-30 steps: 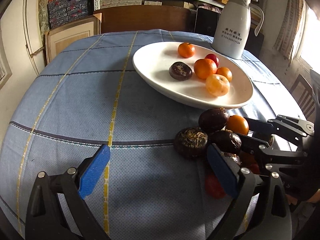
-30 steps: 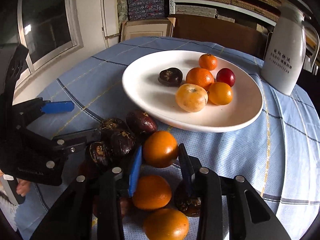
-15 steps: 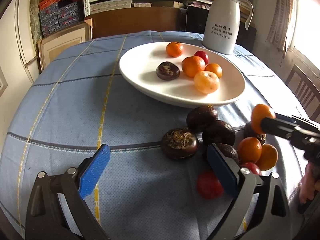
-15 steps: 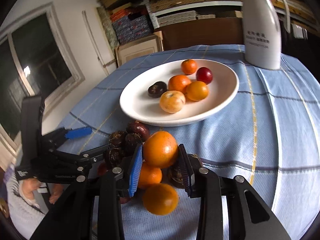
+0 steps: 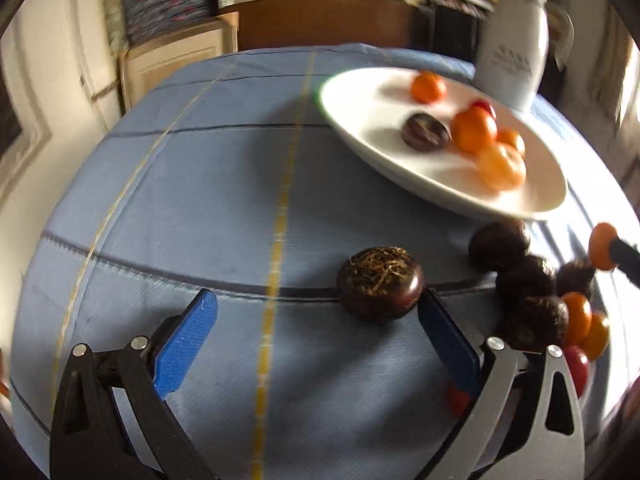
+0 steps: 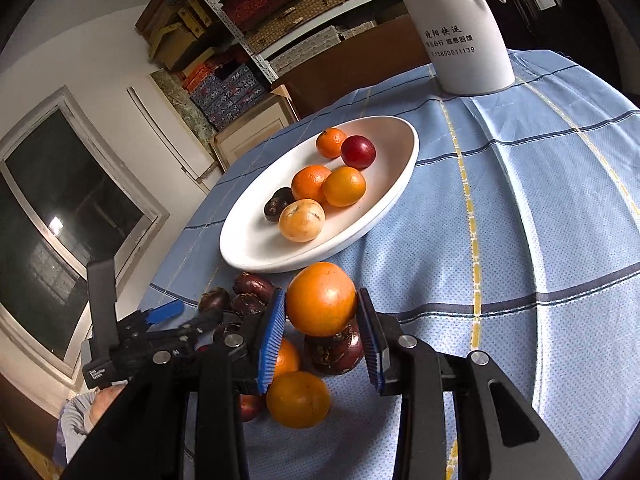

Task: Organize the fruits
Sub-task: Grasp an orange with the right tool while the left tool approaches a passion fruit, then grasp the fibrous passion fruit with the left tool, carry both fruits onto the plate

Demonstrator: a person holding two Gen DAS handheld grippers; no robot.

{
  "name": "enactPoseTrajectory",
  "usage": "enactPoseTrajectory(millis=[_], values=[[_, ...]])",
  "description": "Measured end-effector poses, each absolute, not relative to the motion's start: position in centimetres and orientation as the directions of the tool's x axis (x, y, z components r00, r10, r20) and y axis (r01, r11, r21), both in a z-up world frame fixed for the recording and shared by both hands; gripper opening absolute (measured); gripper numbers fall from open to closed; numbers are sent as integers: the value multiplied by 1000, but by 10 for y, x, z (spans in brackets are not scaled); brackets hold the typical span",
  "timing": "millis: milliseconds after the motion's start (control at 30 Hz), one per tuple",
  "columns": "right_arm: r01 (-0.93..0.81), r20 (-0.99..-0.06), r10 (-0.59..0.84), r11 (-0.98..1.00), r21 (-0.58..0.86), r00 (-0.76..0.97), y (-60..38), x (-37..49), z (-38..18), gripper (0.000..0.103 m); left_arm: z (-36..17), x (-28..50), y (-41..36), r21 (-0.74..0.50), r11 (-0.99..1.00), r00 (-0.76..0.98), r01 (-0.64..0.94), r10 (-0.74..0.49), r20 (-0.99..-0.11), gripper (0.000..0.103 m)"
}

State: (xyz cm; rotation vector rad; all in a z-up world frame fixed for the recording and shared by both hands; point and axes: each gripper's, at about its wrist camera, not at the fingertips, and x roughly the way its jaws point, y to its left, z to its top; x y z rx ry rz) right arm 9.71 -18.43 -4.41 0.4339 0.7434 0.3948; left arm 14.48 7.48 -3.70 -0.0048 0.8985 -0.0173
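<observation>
Two claws work over a round tabletop (image 6: 560, 208) covered with a blue checked cloth. A white jug (image 6: 460, 28) with dark printed characters stands at the far side of it. Nearer lies a white oval plate (image 6: 256, 248), and six fruits are on it: three orange ones, a pale yellow-orange one, a dark red one and one dark brown one.

In front of the plate a loose heap of fruit (image 6: 304, 364) rests on the cloth, made of dark brown round fruits, some orange ones and small red ones.

The right claw (image 6: 322, 312) is closed on an orange fruit (image 6: 321, 298). Its blue pads press on both sides of this fruit and hold it in the air above the heap, just before the near rim of the plate.

The left claw (image 5: 316, 344) is wide open and holds nothing. Its blue pads stand far apart, low over the cloth. One dark brown fruit (image 5: 380, 282) with dry fibres on top lies on the cloth between them, just beside the right pad; I cannot tell if it touches that pad. This fruit is a little apart from the heap, which is to the right in the left wrist view.
</observation>
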Motion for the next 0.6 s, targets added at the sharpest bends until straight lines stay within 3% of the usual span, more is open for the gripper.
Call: enactPoseTrajectory(millis=[100,233,300,333,367,600], values=[[-185,-559,484,842,506,673,-185,97,-44,36,-30,141,75,-59,997,653,43,-73,-754,99],[-190,-559,480,846,497,676,-184,95,-43,36,-30,143,60,-9,995,663,100,-73,-745,98],[-188,-561,479,847,498,675,-184,96,-43,36,-34,145,55,1,994,650,113,-73,-756,89],[-185,-562,480,846,500,674,-185,96,-43,37,-34,144,54,-3,993,647,118,-79,-758,69],[-182,-562,482,844,505,672,-185,97,-44,37,-36,144,55,-16,992,642,123,-92,-762,62],[-178,-563,482,842,509,671,-187,97,-45,37,-40,147,50,-42,989,618,140,-121,-777,50]])
